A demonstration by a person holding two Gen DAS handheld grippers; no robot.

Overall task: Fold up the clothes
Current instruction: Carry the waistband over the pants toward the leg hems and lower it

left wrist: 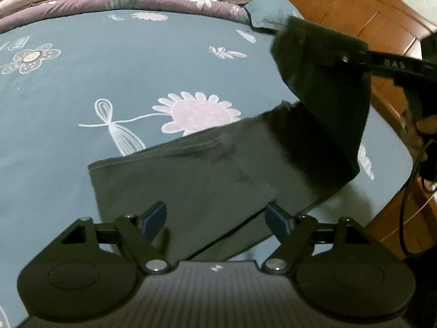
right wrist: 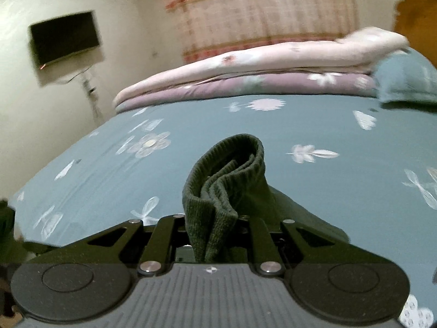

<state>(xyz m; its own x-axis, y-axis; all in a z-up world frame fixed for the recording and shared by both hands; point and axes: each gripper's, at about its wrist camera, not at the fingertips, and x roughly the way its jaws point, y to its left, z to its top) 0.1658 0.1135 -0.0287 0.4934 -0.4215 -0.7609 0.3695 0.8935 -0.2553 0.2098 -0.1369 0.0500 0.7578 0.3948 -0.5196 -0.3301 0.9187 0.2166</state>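
Open bedsheet (left wrist: 82,87): wide flat stretch left of and beyond the dark green garment (left wrist: 177,180), free for a pass.
Far edge: folded quilts (right wrist: 245,76) stacked along it, a pillow (right wrist: 404,79) beside them, barring the way.
Right side: wooden headboard (left wrist: 341,8) close by the bed's edge.
Above garment: the right gripper (left wrist: 352,60) holds a lifted fold across the right half.
Cables (left wrist: 407,205): hanging at the right.
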